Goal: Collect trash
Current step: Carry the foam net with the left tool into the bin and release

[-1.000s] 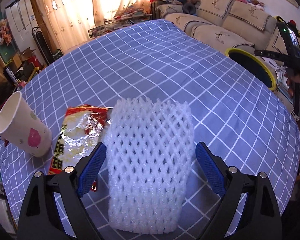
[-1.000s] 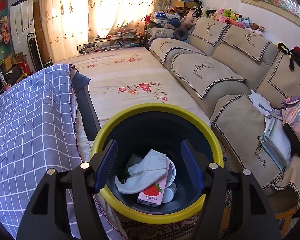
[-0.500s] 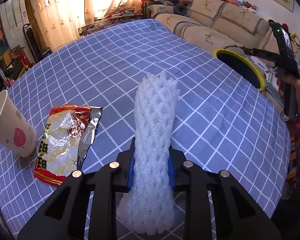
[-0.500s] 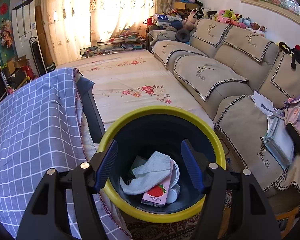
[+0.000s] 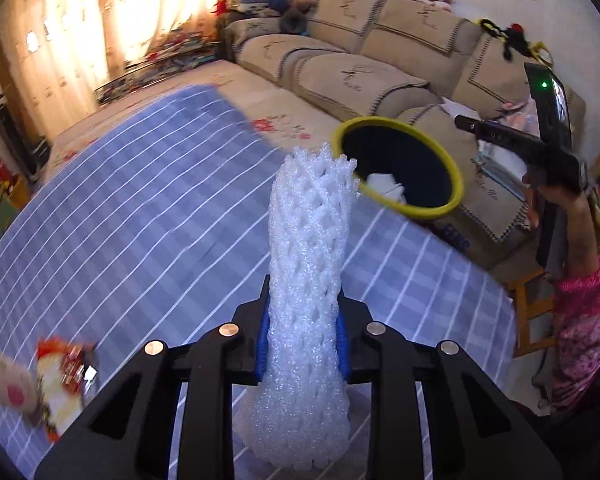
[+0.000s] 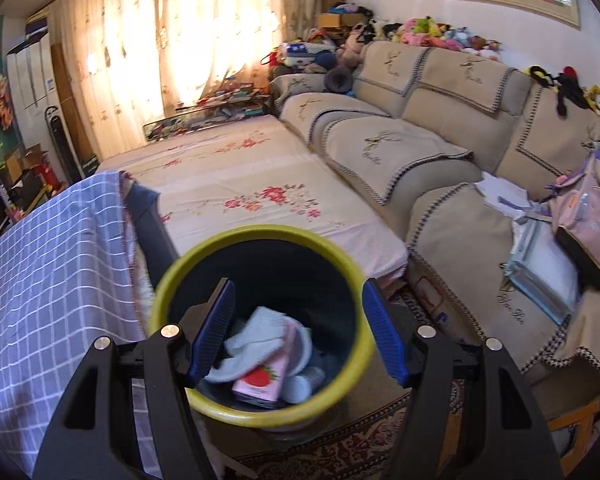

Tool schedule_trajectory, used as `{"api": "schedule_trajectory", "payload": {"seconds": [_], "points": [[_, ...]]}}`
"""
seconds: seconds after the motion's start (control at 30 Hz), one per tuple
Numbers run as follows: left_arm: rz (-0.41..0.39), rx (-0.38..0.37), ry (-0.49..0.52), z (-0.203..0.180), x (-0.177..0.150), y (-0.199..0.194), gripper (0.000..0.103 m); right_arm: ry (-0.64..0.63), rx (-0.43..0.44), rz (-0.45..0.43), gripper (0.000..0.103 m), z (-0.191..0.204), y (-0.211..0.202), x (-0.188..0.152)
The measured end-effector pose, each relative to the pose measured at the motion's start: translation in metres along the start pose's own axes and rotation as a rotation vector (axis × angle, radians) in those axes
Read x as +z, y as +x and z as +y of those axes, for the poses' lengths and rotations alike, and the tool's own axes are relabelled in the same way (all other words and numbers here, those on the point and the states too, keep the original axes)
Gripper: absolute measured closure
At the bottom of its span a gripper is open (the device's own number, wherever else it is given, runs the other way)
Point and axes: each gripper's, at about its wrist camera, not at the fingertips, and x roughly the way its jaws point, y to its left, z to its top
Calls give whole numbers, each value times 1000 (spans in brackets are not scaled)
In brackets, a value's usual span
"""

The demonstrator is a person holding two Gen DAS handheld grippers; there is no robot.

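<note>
A blue checked tablecloth [image 5: 140,208] covers the table beside one beige sofa [image 6: 420,120]; one yellow-rimmed bin [image 6: 260,404] holds trash; the left gripper [image 5: 302,336] clamps one foam net [image 5: 308,264] above the cloth; the right gripper [image 6: 296,332] gapes empty over the bin; one wrapper [image 5: 60,384] and one paper cup [image 5: 4,384] lie on the cloth.

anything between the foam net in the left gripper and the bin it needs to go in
Nothing visible. The left gripper is shut on the foam net, and only bare checked tablecloth lies before the yellow-rimmed bin past the table edge. The right gripper hangs open over the bin's mouth, possibly crowding the drop.
</note>
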Motion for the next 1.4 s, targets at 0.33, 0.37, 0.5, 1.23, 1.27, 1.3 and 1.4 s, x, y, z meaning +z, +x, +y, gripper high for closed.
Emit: {"api": "schedule_trajectory", "payload": {"seconds": [0.33,0.37,0.5,1.23,1.27,1.3,1.4], "points": [[62,-119,113,-96,121,104,77,96,-52,-20,40,-77,-21,-10],[71,-116,109,-100,129,116,77,100,-54,-17,40,-80,-21,-11],[127,-105,88,-110,156,173,76,114,-51,-7,40,-91,-19,-15],[3,-30,8,-99,168,156,10,80,-35,-44,38,-77,-47,-3],[-24,-17,4,-93,166,142,10,80,-36,-41,37,-78,-48,-2],[-59,-4,-12,-84,161,123,10,78,-36,-36,37,-78,-48,-2],[-149,33,-84,-56,140,71,10,59,-29,-18,37,-74,-47,-3]]}}
